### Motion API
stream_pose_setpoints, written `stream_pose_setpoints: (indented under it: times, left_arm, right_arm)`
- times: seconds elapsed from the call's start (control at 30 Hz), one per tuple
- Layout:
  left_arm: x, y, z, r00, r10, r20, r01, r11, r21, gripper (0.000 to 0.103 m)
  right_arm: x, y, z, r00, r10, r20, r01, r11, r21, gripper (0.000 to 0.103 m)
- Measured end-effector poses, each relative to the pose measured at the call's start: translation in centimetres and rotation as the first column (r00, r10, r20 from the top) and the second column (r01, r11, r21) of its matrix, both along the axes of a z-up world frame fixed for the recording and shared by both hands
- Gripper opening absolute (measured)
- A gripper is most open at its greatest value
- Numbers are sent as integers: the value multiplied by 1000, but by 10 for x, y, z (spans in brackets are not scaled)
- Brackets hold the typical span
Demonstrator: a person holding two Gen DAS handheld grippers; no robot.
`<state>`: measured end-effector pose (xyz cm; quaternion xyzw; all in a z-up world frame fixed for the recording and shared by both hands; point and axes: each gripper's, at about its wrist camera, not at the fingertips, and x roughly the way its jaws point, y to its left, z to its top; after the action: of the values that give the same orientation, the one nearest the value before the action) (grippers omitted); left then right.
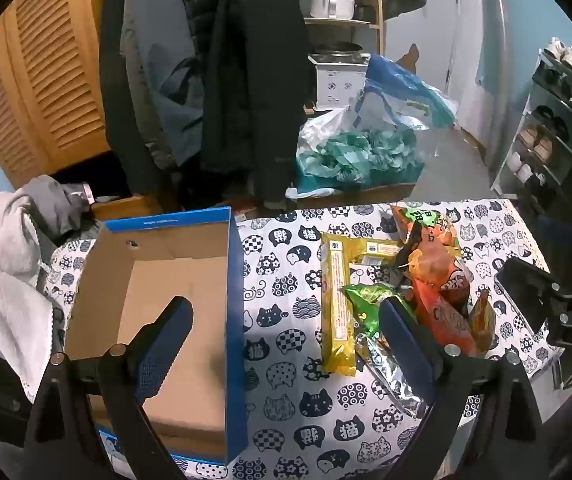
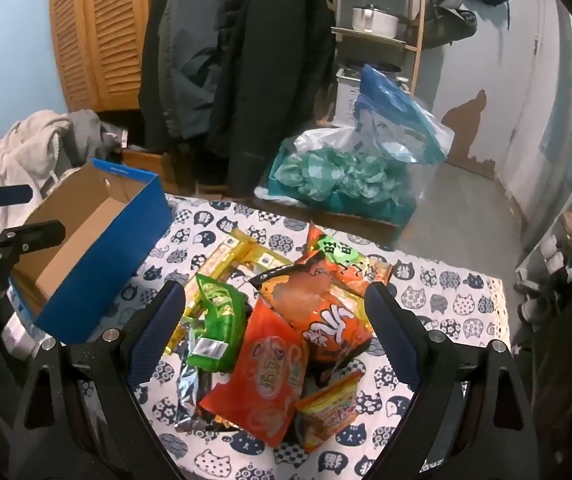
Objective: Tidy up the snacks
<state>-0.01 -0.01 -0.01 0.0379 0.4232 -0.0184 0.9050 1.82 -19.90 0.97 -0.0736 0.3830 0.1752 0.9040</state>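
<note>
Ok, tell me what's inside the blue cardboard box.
The blue cardboard box shows only bare brown floor and walls; no snack packets are inside it. The left gripper covers part of the floor, and the near corner is hidden.

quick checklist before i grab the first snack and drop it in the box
1. Right gripper open, nothing between its fingers: ok.
2. Left gripper open, holding nothing: ok.
3. Blue box open-topped, no snacks inside: ok.
4. Snack pile in front of the right gripper: ok.
5. One packet free to lift alone: not ok, packets overlap.
6. Orange packet on top: ok.
</note>
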Motion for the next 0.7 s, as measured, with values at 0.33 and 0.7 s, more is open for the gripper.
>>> stream_pose_setpoints:
  times: [0.33,0.7]
  left_arm:
    - [0,-1,-4,1000,3,-3,-3,1000,8,95]
    - [-1,1,-8,1000,-10,-16,10,1000,-4,95]
  right_arm:
    - [-1,-1,0,1000,-8,11,8,1000,-6,90]
    - [0,0,-4,1000,8,-13,-8,1000,-6,90]
